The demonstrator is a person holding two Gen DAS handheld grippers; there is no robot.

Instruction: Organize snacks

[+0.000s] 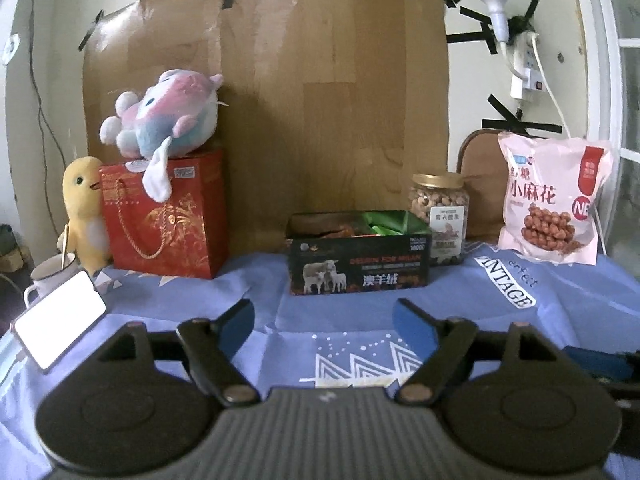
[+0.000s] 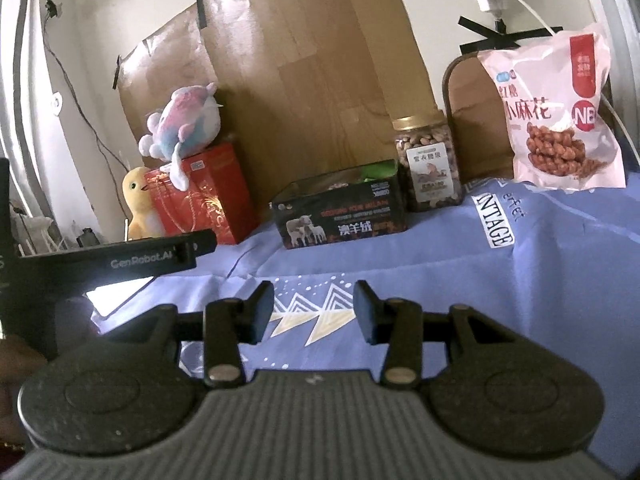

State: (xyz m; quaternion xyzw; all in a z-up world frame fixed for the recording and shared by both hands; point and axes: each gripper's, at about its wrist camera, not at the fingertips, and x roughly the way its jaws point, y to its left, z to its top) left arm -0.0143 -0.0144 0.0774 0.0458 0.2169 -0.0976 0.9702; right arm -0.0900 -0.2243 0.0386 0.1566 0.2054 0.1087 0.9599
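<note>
Both grippers, left point(image 1: 324, 320) and right point(image 2: 314, 310), hover empty with jaws apart before the dark box point(image 1: 360, 258), already holding some snacks, while the nut jar point(image 1: 440, 216) and pink bag point(image 1: 554, 196) beside it remain unpacked.

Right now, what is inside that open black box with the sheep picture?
The black box holds green wrappers and some reddish-brown packets, visible over its rim. Whatever lies deeper is hidden by the box's front wall.
</note>
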